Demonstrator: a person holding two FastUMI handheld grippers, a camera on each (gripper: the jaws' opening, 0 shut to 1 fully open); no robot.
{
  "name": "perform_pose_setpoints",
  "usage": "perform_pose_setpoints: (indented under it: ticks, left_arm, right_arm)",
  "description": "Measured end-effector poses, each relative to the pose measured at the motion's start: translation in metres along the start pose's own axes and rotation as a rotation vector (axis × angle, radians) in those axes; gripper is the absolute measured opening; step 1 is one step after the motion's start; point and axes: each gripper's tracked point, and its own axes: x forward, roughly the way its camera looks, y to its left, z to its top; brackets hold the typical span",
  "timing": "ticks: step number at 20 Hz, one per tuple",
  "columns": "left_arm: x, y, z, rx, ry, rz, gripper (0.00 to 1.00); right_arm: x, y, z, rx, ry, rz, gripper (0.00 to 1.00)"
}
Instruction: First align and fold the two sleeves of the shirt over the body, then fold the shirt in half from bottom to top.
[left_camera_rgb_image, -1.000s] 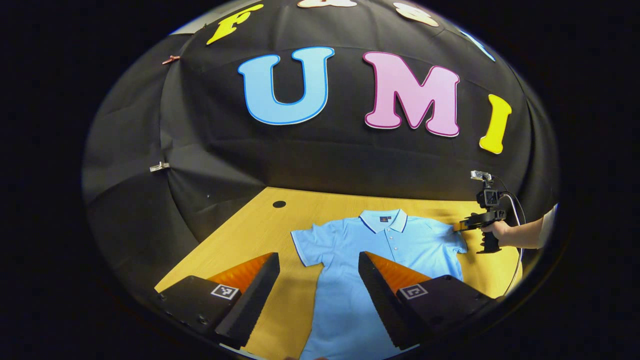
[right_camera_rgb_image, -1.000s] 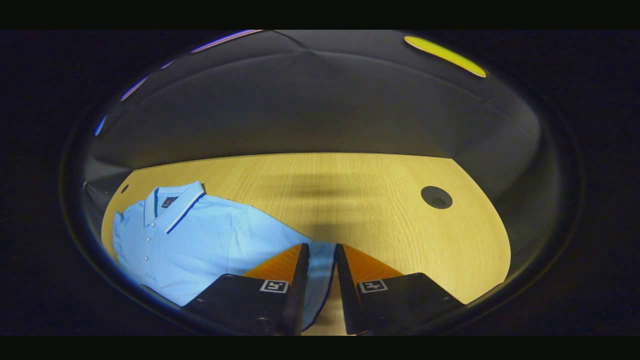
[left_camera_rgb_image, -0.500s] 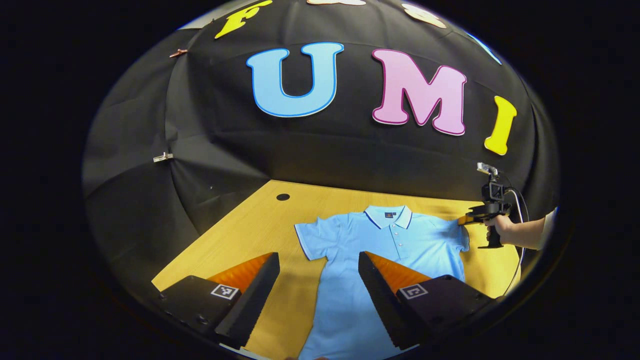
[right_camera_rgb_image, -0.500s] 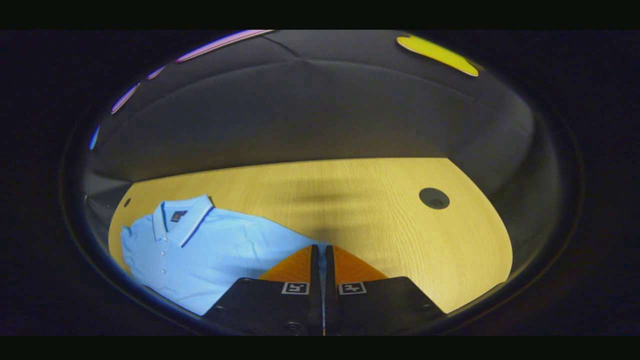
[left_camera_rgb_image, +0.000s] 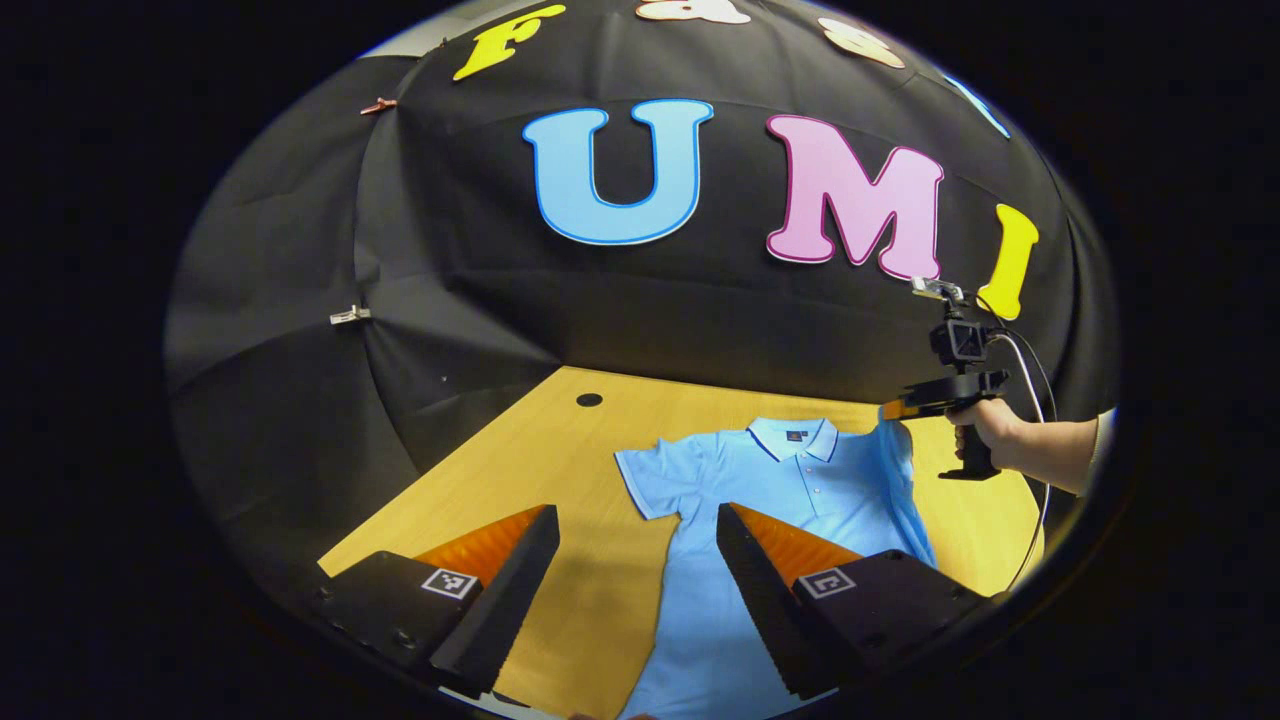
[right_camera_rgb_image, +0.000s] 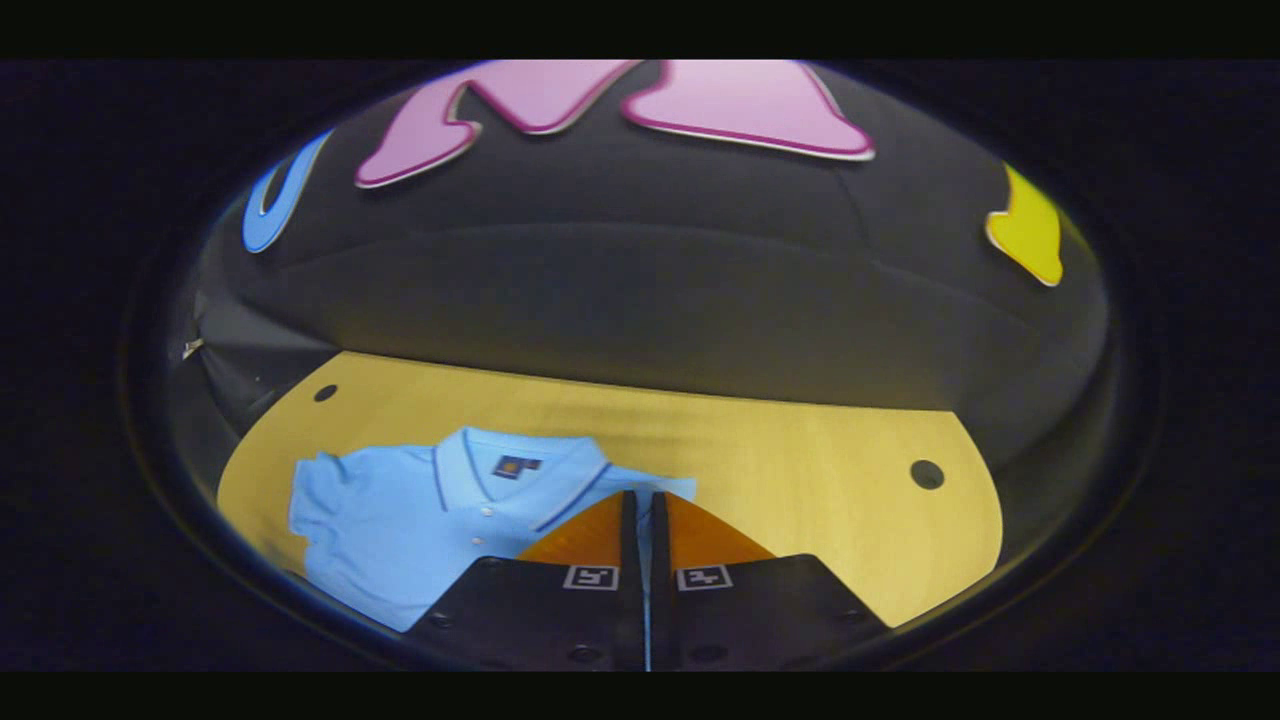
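Note:
A light blue polo shirt (left_camera_rgb_image: 790, 500) lies face up on the wooden table (left_camera_rgb_image: 540, 480), collar toward the back wall. In the left gripper view my left gripper (left_camera_rgb_image: 635, 520) hovers open above the shirt's lower left side, nothing between its fingers. Farther off in that view the right gripper (left_camera_rgb_image: 895, 410), held by a hand (left_camera_rgb_image: 985, 430), has lifted the shirt's right sleeve (left_camera_rgb_image: 900, 470) off the table. In the right gripper view my right gripper (right_camera_rgb_image: 645, 500) is shut on that sleeve's edge (right_camera_rgb_image: 670, 487), with the shirt (right_camera_rgb_image: 410, 520) spread to its left.
The table (right_camera_rgb_image: 800, 480) has round cable holes at the back left (left_camera_rgb_image: 589, 400) and at the right (right_camera_rgb_image: 926, 474). Black cloth walls close the booth behind and on the left. A cable (left_camera_rgb_image: 1035, 400) hangs from the right gripper.
The right gripper closed on the right sleeve, then rose and swung it up and inward off the table. The left gripper stayed open, drifting slightly.

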Motion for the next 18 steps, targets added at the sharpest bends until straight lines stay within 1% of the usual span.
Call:
perform_pose_setpoints:
  ticks: [3, 4, 6, 7, 8, 9, 10, 11, 13, 14, 16, 18]
  left_arm:
    - [-0.002, 0.012, 0.0, -0.018, -0.005, 0.012, 1.0]
    - [-0.003, 0.017, -0.001, -0.024, -0.007, 0.016, 1.0]
    - [0.0, 0.026, -0.003, -0.037, -0.006, 0.021, 1.0]
    - [0.003, 0.029, -0.004, -0.046, -0.004, 0.019, 1.0]
    - [0.009, 0.031, -0.005, -0.052, -0.001, 0.015, 1.0]
    - [0.016, 0.032, -0.005, -0.055, 0.002, 0.009, 1.0]
    - [0.024, 0.032, -0.006, -0.055, 0.005, -0.001, 1.0]
    - [0.035, 0.03, -0.004, -0.052, 0.006, -0.012, 1.0]
    - [0.061, 0.027, -0.001, -0.043, 0.004, -0.033, 1.0]
    - [0.077, 0.024, -0.002, -0.043, 0.008, -0.047, 1.0]
    - [0.107, 0.014, -0.005, -0.037, 0.032, -0.08, 1.0]
    - [0.14, 0.006, -0.007, -0.029, 0.048, -0.099, 1.0]
  right_arm:
    - [-0.008, 0.076, -0.009, -0.038, 0.025, 0.105, 0.06]
    - [-0.012, 0.098, -0.012, -0.058, 0.024, 0.143, 0.08]
    - [-0.023, 0.145, -0.019, -0.074, 0.017, 0.222, 0.31]
    - [-0.031, 0.162, -0.023, -0.074, 0.014, 0.255, 0.45]
    - [-0.042, 0.171, -0.023, -0.072, 0.008, 0.279, 0.63]
    - [-0.043, 0.173, -0.024, -0.07, 0.003, 0.279, 0.82]
    - [-0.057, 0.17, -0.028, -0.073, -0.007, 0.276, 1.0]
    - [-0.066, 0.16, -0.029, -0.079, -0.017, 0.259, 0.96]
    - [-0.083, 0.13, -0.031, -0.089, -0.039, 0.218, 0.98]
    - [-0.092, 0.11, -0.034, -0.095, -0.044, 0.19, 0.97]
    - [-0.108, 0.064, -0.036, -0.094, -0.053, 0.111, 0.98]
    - [-0.127, 0.022, -0.037, -0.055, -0.063, 0.05, 0.97]
